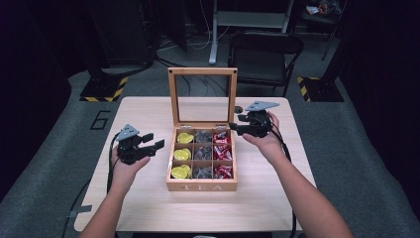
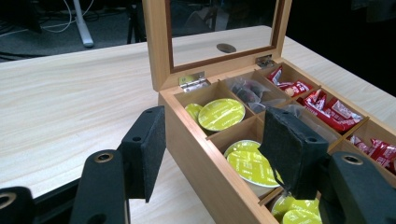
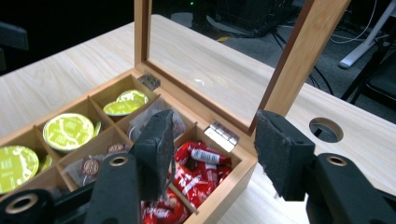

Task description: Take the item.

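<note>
On the table (image 1: 148,198), mid-width, nearer its front edge: the box (image 1: 201,186), lid (image 1: 202,95) standing upright at its far side.
Box contents: a three-by-three grid; green pods (image 1: 182,154) in the left column, dark sachets (image 1: 202,152) in the middle column, red packets (image 1: 222,152) in the right column.
Left gripper (image 1: 148,145): held just off the box's left wall, level with the middle row, jaws pointing toward the box.
Left jaws: spread, nothing pinched; in the left gripper view one pad sits outside the left wall over the bare table, the other over the left column of pods (image 2: 246,164), so the wall (image 2: 205,154) lies in the gap between them, untouched as far as can be seen.
Right gripper (image 1: 236,129): at the box's far right corner, beside the lid's right post, jaws pointing left across the back row.
Right jaws: spread, gripping nothing; in the right gripper view one pad hangs over the back middle and right compartments above the red packets (image 3: 201,170), the other outside the box over the table, with the corner hinge (image 3: 223,135) and the foot of the lid frame (image 3: 299,60) between them.
Lid and right jaws: the frame's post stands between the pads but farther off; contact cannot be told.
Table hole (image 3: 326,129): just beyond the right gripper, near the table's far right part.
</note>
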### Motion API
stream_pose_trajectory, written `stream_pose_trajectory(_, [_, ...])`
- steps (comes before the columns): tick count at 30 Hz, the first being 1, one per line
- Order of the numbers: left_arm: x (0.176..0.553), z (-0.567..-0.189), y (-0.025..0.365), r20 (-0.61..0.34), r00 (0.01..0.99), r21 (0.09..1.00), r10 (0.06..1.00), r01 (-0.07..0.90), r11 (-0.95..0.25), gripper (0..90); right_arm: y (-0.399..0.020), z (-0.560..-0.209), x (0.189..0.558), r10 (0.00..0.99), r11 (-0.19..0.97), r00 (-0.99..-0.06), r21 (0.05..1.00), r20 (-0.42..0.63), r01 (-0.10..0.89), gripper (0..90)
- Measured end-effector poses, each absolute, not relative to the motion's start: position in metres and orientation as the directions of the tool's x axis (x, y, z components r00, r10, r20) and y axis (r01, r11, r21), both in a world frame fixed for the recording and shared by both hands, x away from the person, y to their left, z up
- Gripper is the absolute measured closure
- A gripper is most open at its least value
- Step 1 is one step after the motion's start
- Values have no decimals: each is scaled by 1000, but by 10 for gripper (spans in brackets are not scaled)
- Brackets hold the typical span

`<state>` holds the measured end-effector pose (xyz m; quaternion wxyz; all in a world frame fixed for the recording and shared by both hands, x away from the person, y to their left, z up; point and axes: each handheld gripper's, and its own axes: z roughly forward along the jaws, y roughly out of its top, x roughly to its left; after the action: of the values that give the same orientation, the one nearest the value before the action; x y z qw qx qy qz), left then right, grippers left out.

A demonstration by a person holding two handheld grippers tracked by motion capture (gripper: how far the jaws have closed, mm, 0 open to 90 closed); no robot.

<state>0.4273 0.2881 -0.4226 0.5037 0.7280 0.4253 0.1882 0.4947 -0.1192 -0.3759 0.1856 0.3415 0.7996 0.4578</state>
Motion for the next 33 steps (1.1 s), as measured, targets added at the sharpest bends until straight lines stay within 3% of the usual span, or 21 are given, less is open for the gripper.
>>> stream_pose_trajectory(15, [417, -433, 292, -124, 569, 902, 813, 406, -147, 397, -113, -388, 464, 707, 348, -706, 848, 41, 399, 426])
stream_pose_trajectory(33, [410, -435, 298, -132, 552, 902, 824, 412, -132, 397, -101, -407, 435, 614, 435, -788, 815, 43, 383, 547])
